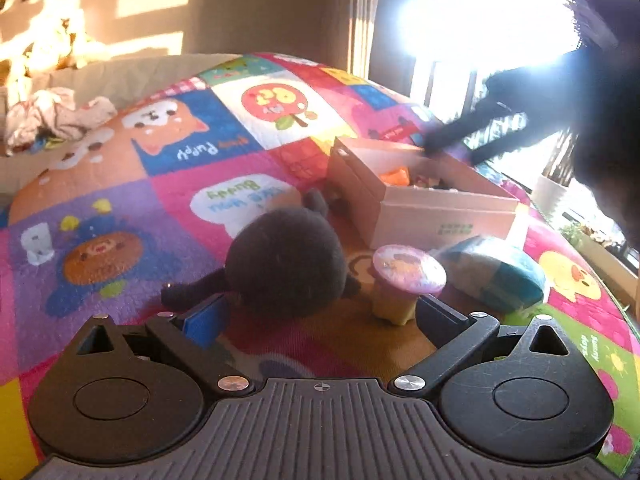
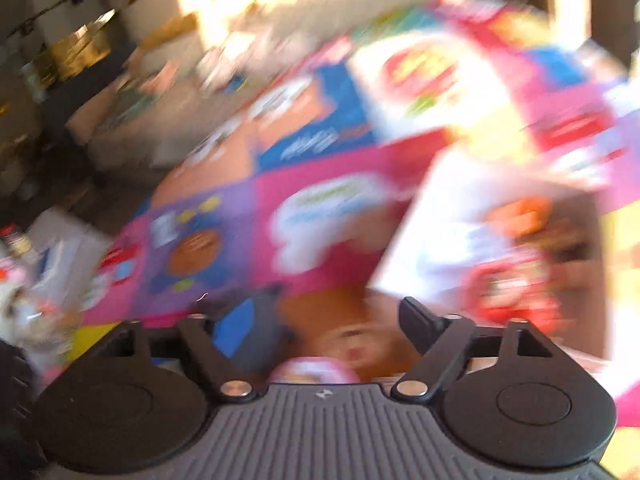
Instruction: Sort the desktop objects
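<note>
A dark plush toy (image 1: 286,256) lies on the colourful quilt (image 1: 160,208), just ahead of my left gripper (image 1: 320,316), which is open and empty. A yellow cup with a pink lid (image 1: 406,280) stands by the right finger. A teal striped plush (image 1: 496,272) lies to its right. An open pink-white box (image 1: 420,196) holds small toys, one orange. My right gripper shows as a dark shape (image 1: 472,132) over the box's far side. The right wrist view is blurred: my right gripper (image 2: 340,320) is open and empty, beside the box (image 2: 440,232) with orange and red items inside.
Crumpled cloth (image 1: 52,116) lies at the quilt's far left edge. A bright window (image 1: 480,32) glares at the right, with potted plants (image 1: 556,188) on the sill. In the right wrist view, shelves and clutter (image 2: 72,52) stand at the left.
</note>
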Tool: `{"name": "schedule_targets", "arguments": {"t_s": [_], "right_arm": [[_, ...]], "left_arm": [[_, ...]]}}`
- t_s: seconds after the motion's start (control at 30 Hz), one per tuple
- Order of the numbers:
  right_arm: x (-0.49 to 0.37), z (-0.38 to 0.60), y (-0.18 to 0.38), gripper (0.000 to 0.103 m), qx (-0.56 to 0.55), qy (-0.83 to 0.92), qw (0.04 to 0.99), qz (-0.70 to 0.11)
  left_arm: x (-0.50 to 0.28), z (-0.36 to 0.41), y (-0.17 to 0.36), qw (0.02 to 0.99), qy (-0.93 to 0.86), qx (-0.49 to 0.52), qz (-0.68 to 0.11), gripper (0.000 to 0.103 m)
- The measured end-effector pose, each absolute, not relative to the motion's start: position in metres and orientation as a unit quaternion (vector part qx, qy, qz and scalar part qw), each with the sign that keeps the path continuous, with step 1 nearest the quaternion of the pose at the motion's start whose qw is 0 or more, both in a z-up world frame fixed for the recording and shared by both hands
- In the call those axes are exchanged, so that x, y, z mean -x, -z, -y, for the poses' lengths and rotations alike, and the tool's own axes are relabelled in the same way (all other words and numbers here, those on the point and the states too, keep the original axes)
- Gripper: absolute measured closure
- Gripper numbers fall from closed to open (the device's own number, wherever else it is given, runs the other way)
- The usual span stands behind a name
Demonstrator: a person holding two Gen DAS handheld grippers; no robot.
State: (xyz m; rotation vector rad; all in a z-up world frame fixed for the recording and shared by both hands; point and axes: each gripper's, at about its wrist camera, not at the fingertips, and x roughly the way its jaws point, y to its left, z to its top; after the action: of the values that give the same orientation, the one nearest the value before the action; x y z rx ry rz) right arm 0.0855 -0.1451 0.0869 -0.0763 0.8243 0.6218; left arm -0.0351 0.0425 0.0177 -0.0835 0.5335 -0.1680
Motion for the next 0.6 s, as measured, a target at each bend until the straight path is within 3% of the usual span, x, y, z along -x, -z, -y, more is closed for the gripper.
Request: {"name": "schedule_targets", "arguments": {"t_s": [0.23,0.5,0.6], "right_arm": [[-0.042,0.228,-0.064,0.012,0.052,-0.200,0.916,-0.345],[-0.044,0.223,-0.009,0.012,0.050,-0.233,0.909,-0.343],[-0.053,0.218,0.006,0.032,0.046,-0.244,0.905,-0.346]], "left_arm": [[0.046,-0.016,-0.052,0.971,0.113,0.012,-0.210,0.000],[0.031,0.029,-0.045,0.955,0.145,-0.018,-0.257,0.000],[0.020,0.035,-0.040,0.951,0.149,-0.019,-0.269,0.000]]}}
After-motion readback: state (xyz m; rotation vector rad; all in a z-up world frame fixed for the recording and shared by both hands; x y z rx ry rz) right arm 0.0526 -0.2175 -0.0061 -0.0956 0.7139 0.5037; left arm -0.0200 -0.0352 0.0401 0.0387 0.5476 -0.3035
